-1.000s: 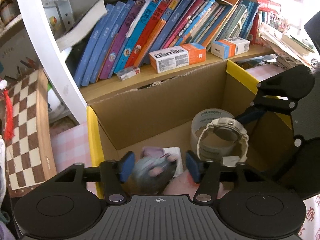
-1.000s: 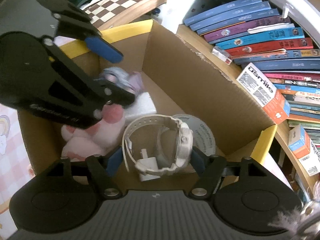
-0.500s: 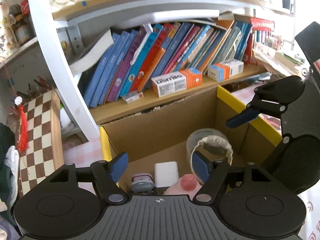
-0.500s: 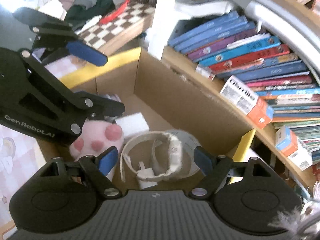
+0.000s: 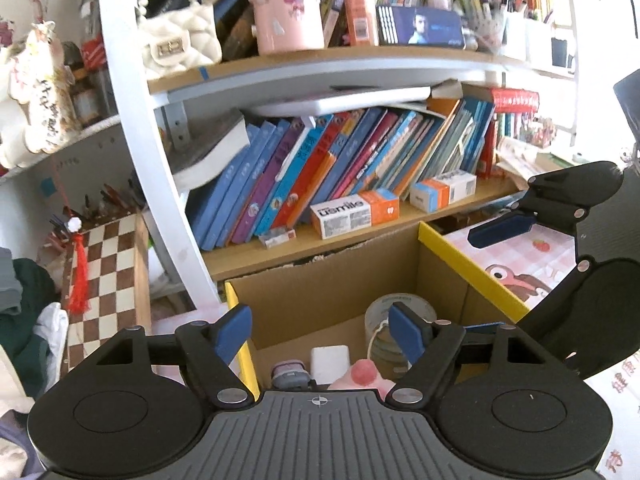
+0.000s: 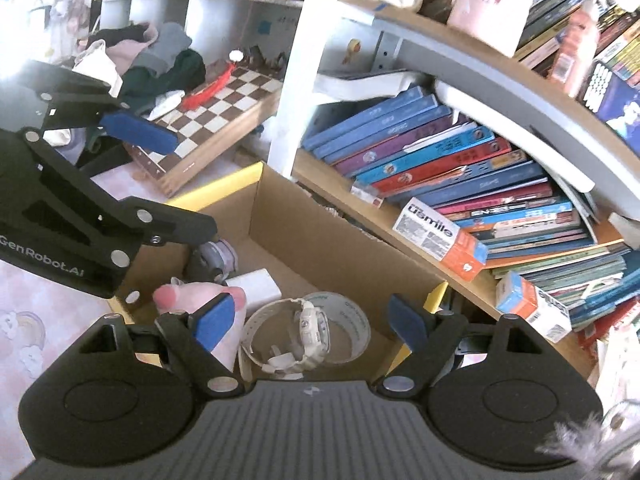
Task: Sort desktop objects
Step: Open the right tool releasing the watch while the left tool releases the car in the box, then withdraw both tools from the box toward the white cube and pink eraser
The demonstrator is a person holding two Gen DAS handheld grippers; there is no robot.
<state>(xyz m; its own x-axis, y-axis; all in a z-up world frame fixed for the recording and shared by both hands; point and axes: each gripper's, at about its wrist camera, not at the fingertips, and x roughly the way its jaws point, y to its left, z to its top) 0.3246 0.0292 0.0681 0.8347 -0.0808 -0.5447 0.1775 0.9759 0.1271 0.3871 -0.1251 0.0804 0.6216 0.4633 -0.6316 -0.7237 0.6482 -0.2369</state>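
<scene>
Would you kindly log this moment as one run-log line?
left gripper: open, empty | right gripper: open, empty | watch: in cardboard box, on tape roll | both grippers above box

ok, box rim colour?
Yellow along the top edges of the cardboard box; clearest in the left wrist view.

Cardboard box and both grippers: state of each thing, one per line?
left gripper: open, holding nothing, above the box
right gripper: open, holding nothing, above the box
cardboard box: open-topped, items inside
white watch: in the box, strap looped, lying on the tape roll
tape roll: flat on the box floor
pink plush paw: in the box
white block: in the box
</scene>
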